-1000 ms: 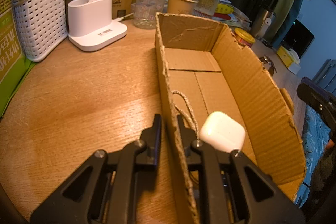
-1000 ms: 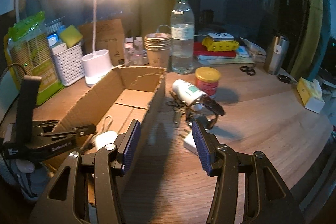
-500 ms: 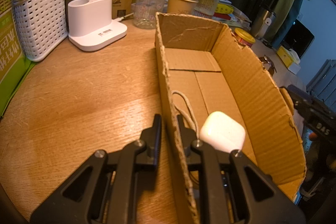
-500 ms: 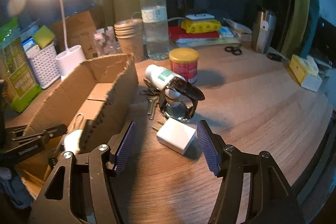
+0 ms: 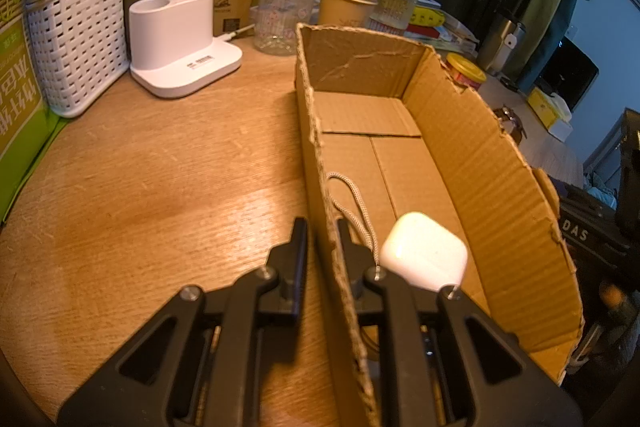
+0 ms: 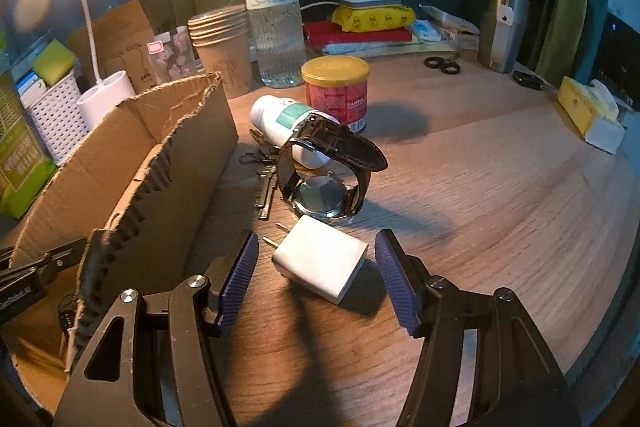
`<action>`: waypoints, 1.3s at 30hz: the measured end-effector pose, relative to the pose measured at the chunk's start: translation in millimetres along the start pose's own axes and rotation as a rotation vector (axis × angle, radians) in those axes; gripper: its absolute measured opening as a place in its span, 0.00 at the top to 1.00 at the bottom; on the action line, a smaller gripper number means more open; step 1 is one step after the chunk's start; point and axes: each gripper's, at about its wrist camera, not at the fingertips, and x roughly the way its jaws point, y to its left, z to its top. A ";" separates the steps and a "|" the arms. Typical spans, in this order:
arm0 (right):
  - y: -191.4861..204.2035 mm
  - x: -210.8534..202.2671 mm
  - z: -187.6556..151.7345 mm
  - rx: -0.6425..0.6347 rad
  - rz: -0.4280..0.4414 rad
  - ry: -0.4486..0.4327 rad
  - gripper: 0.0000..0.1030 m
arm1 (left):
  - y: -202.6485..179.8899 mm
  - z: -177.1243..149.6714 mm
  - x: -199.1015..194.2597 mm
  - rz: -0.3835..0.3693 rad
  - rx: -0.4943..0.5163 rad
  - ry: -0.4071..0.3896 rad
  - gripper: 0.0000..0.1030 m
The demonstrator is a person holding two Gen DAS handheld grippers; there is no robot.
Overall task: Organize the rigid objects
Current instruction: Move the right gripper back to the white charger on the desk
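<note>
My left gripper [image 5: 322,239] is shut on the near left wall of the open cardboard box [image 5: 472,163]. A white earbud case [image 5: 424,255] with a grey cord lies inside the box by my fingers. In the right wrist view my right gripper [image 6: 318,259] is open, low over the table, with a white plug charger [image 6: 320,263] between its blue pads [image 6: 242,267]. Just beyond lie a black-strap wristwatch [image 6: 328,171], keys [image 6: 266,183] and a white pill bottle [image 6: 280,119]. The box [image 6: 176,163] stands to the left.
A red jar with a yellow lid [image 6: 336,91], a water bottle [image 6: 274,7], stacked paper cups [image 6: 222,47], a white lamp base [image 5: 180,55] and a white basket [image 5: 76,39] stand at the back. Scissors [image 6: 442,63], a steel tumbler [image 6: 502,27] and a tissue box [image 6: 588,115] sit far right.
My right gripper has moved forward and right, away from the box, and down until the white charger sits between its open fingers. The left gripper and box have not moved.
</note>
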 end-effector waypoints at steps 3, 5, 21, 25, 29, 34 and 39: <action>0.4 3.0 1.4 0.000 -0.002 0.004 0.38 | 0.0 0.0 0.0 0.000 0.000 0.000 0.87; 1.1 4.4 2.6 -0.005 -0.001 0.007 0.38 | 0.0 -0.8 -0.1 0.000 0.000 0.000 0.87; 6.2 19.8 4.6 -0.041 -0.016 0.076 0.37 | 0.1 0.0 0.0 0.000 0.000 0.000 0.87; 7.2 20.4 4.2 -0.052 -0.024 0.081 0.37 | 0.1 0.0 0.0 -0.001 0.000 0.000 0.87; 7.2 19.3 3.9 -0.053 -0.023 0.077 0.38 | 0.1 -0.3 -0.1 -0.001 0.000 0.000 0.87; 6.8 13.7 3.9 -0.051 -0.020 0.057 0.38 | 0.0 0.0 -0.1 -0.001 0.000 0.000 0.87; 5.5 8.8 3.2 -0.044 -0.018 0.043 0.38 | 0.1 0.0 -0.1 -0.001 0.000 0.000 0.87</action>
